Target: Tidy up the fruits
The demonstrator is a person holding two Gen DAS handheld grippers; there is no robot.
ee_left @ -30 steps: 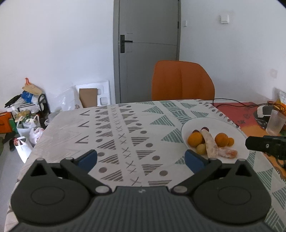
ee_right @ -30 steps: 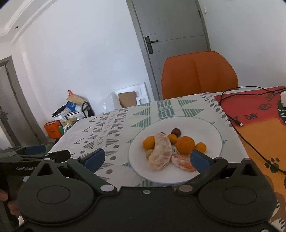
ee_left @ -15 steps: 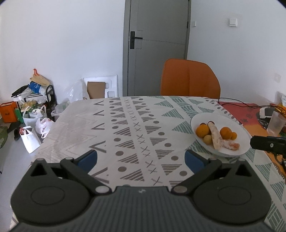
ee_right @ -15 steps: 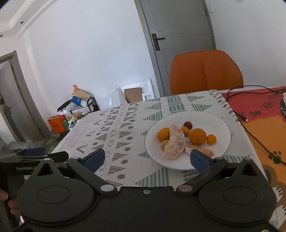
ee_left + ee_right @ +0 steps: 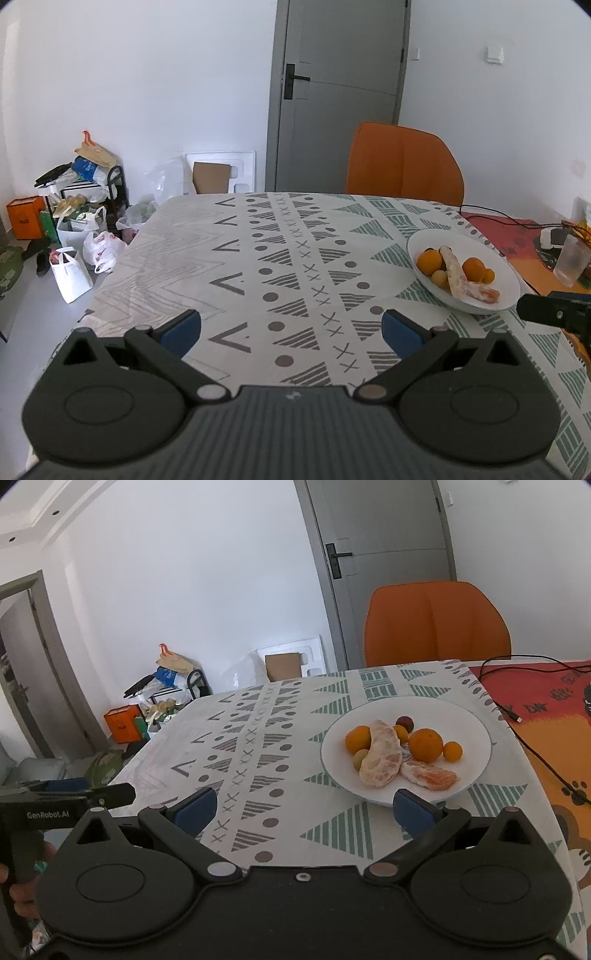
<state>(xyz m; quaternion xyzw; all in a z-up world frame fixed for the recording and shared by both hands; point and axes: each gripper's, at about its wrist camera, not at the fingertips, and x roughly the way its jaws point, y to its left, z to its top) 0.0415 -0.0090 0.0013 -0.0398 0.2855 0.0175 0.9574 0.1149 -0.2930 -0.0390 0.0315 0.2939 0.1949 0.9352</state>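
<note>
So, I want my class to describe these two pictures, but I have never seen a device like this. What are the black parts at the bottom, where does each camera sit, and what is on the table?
There is no robot here. A person holds a two-finger gripping tool in each hand, and each tool has a wide-angle camera looking forward along its fingers. The black shape with blue pads at the bottom of each picture is that tool itself: the left gripper in one view, the right gripper in the other. Both are open and hold nothing. On the patterned tablecloth stands a white plate with whole oranges, peeled citrus segments and a few small fruits. An orange chair stands behind the table.
</note>
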